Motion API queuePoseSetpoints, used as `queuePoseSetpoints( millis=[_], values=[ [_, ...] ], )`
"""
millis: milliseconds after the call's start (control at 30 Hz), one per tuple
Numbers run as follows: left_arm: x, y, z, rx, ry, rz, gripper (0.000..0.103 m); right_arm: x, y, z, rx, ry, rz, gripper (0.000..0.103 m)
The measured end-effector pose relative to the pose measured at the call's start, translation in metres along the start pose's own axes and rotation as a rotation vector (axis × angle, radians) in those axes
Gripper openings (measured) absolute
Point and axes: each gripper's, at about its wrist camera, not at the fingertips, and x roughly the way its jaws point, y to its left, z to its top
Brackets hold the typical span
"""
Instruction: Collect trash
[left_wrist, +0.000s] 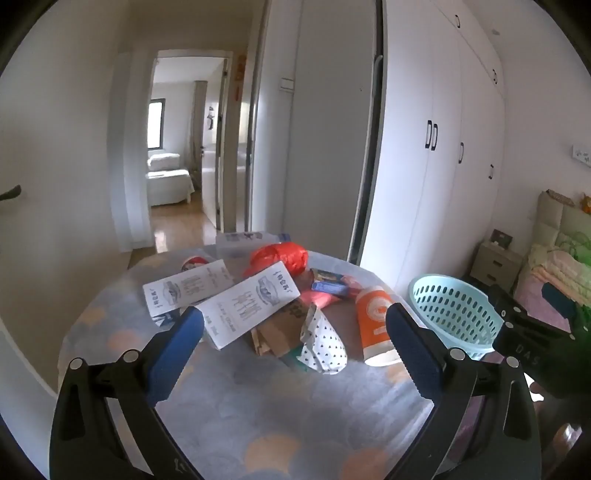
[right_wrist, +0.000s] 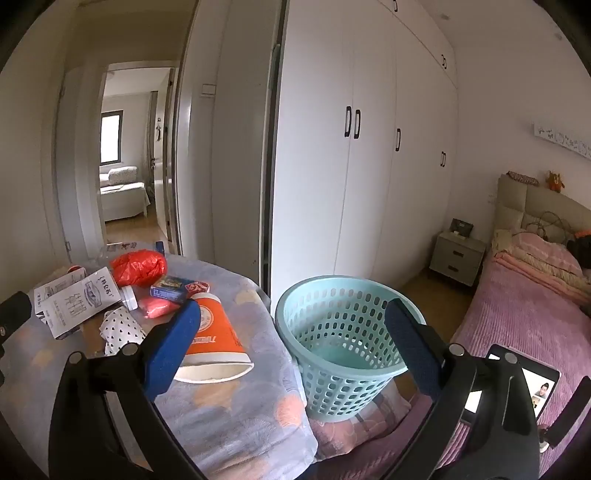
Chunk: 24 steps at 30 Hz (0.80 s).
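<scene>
White wardrobe doors back a round table under a soft grey patterned cloth, beside it right of centre a perforated pale-turquoise plastic basket, empty, while the tipped orange paper cup lies mouth-toward-camera, touching the wide-spread right gripper's left finger, nearer than the equally spread, empty left gripper.

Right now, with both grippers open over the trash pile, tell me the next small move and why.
Probably ease the right gripper down and left to close on the orange-and-white paper cup lying on its side. It looks like the item nearest the pale blue perforated plastic basket, the jaws are open and empty, and the left gripper hovers over the white cartons.
</scene>
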Motion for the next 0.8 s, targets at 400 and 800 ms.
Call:
queuePoseSetpoints(
  millis=[400,800],
  values=[
    [0.0049,-0.0016,0.0004,0.001,0.013,-0.003,0.095,0.0008,0.0041,-0.0008,-0.007,0.001,-0.005,0.095],
    [0.0052,-0.0016,-0.0003,0.001,0.012,-0.009,0.095,0.0026,0.0076,-0.0018,-0.011,0.005,-0.002,0.095]
  ],
)
